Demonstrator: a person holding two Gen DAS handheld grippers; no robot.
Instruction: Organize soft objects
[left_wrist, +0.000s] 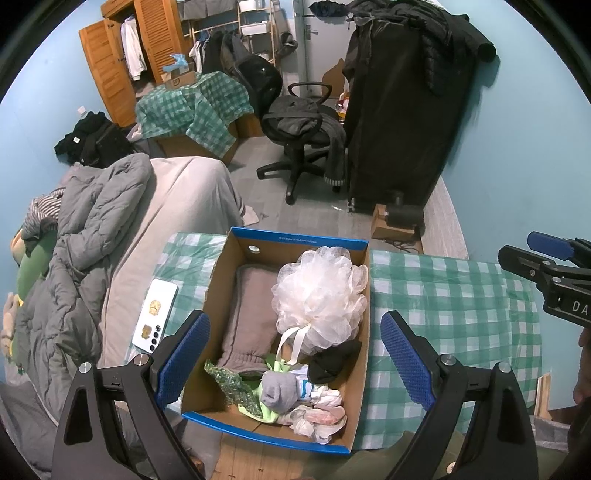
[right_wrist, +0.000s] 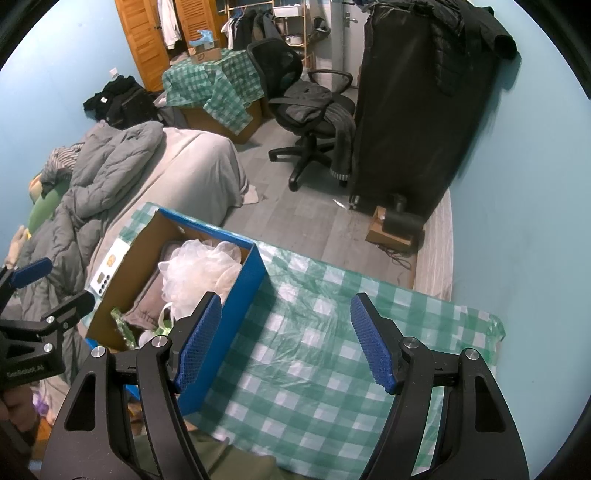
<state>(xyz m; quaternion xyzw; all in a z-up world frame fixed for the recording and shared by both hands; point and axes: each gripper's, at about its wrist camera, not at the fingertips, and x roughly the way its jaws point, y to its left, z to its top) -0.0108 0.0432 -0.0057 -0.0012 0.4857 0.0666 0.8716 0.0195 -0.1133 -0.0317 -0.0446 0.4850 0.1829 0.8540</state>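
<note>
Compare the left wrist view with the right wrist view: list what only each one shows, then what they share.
Only the left wrist view shows the box's near end: the black sock, the grey sock and the green sequined cloth.

Only the right wrist view shows the box's blue outer side and the tablecloth's far right corner.

Both show the cardboard box, white mesh pouf, phone and checked tablecloth. Both grippers, left and right, are open and empty.

A table under a green-and-white checked cloth (left_wrist: 450, 295) carries a blue-rimmed cardboard box (left_wrist: 360, 354) on its left half; a white phone (left_wrist: 157, 314) lies flat on the cloth just beside the box, at the table's left edge; the right half of the cloth shows only wrinkles; the cloth's far right corner bunches up at the edge.
</note>
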